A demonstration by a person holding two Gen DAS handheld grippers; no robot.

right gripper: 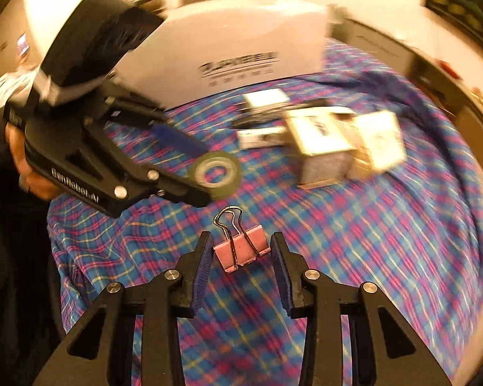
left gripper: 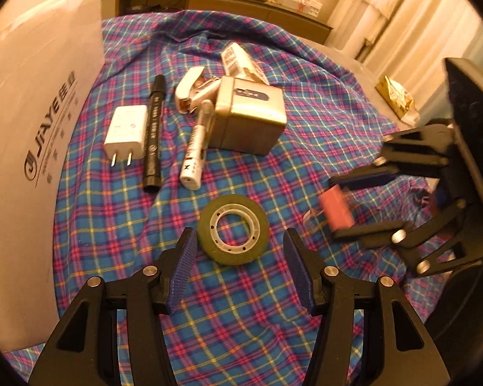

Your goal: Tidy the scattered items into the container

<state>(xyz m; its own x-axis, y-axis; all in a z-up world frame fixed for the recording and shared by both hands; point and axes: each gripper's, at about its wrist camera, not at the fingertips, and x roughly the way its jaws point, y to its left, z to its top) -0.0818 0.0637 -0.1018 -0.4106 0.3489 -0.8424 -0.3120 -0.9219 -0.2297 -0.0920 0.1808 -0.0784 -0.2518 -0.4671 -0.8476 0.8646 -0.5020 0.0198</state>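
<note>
Beside the white container (left gripper: 32,122): left gripper (left gripper: 240,251) spread around tape roll (left gripper: 233,228), poised for pickup. Nearer the cloth's edge: right gripper (right gripper: 241,252) spread around pink binder clip (right gripper: 241,251), pads not yet pinching.

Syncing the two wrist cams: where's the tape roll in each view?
Left wrist: the tape roll lies flat on the plaid cloth, low centre, just beyond and between the left gripper's open fingers.
Right wrist: the tape roll is left of centre, partly behind the lower finger of the left gripper.
Shared landmark: the white box with dark lettering.
</note>
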